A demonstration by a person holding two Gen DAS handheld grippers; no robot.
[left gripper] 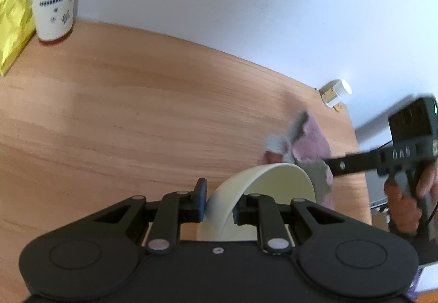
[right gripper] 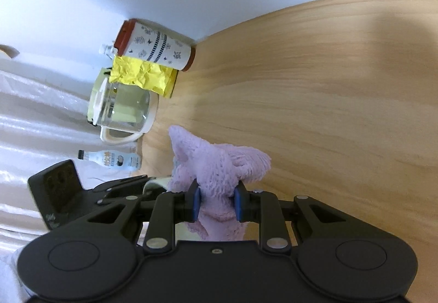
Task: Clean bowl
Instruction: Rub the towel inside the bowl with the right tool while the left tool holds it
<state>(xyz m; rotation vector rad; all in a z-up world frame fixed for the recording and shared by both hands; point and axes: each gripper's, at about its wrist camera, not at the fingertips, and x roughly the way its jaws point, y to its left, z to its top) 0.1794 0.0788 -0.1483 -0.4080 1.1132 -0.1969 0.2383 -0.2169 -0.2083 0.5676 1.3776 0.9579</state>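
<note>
Cream bowl [left gripper: 262,193] was held tilted above the wooden table [left gripper: 137,116], its wall pinched in the left gripper [left gripper: 219,201], while the right gripper [right gripper: 217,203], clamped on a lilac cloth [right gripper: 219,163], sat just beside its rim: wiping judged underway, next needing cloth pressed inside.

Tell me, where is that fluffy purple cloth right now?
The purple cloth is pinched between the fingers of the right gripper, above the wooden table. In the left wrist view it hangs just behind the rim of the cream bowl, which the left gripper holds.
</note>
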